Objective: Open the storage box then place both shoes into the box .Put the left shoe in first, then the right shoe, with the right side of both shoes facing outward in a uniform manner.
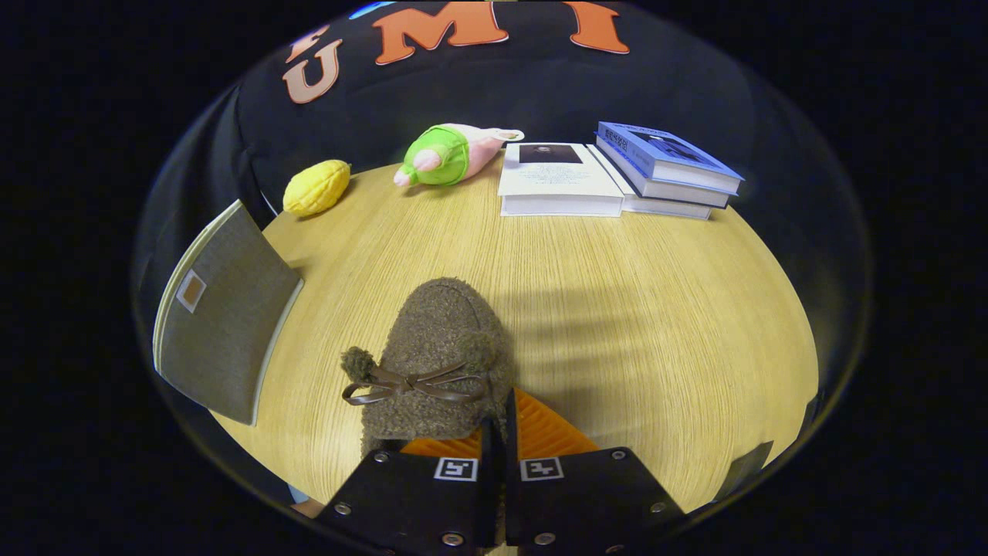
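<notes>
A brown fuzzy shoe [440, 347] with a dark bow and pompoms lies just ahead of my fingers, its toe pointing away from me. My gripper [500, 421] is shut on the shoe's rear rim. The fingers [540, 428] are nearly together, and the rim's right side is pinched between them. The shoe's heel is hidden behind the gripper body. To the left of the shoe, a grey fabric storage box [224, 316] with a small label shows one tilted grey panel at the table's left edge. I cannot tell whether the shoe rests on the wooden table [656, 324] or hangs above it.
At the far side of the table lie a yellow corn toy [316, 187], a green and pink plush toy [444, 154], a white book [557, 181] and a stack of blue-covered books [668, 166]. Bare wood stretches to the right of the shoe.
</notes>
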A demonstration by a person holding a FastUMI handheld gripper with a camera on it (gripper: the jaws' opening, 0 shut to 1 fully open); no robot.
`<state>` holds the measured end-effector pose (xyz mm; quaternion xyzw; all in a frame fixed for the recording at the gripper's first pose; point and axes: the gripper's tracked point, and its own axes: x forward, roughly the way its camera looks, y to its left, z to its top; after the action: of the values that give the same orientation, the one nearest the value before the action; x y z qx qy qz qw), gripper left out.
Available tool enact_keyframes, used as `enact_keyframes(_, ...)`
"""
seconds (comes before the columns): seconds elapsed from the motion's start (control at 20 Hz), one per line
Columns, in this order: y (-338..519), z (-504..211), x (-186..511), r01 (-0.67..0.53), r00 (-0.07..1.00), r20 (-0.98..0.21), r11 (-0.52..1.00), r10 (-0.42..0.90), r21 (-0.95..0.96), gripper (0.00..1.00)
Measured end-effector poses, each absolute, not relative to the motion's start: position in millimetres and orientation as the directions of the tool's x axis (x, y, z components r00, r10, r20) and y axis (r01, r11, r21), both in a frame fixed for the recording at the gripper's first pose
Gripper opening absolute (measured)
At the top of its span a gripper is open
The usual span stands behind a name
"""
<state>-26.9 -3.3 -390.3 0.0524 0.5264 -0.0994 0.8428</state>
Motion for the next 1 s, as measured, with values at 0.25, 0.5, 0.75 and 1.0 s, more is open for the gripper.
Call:
enact_keyframes(0.25, 17, -342, 0, 0.248, 0.506, -0.858, 0.968, -0.093, 0.041, 0.05)
enact_keyframes(0.5, 58, -295, 22, 0.224, 0.545, -0.837, 0.970, -0.048, 0.090, 0.05)
enact_keyframes(0.75, 122, -265, 50, 0.161, 0.584, -0.810, 0.972, 0.048, 0.173, 0.05)
enact_keyframes(1.0, 177, -247, 75, 0.116, 0.593, -0.795, 0.963, 0.129, 0.243, 0.05)
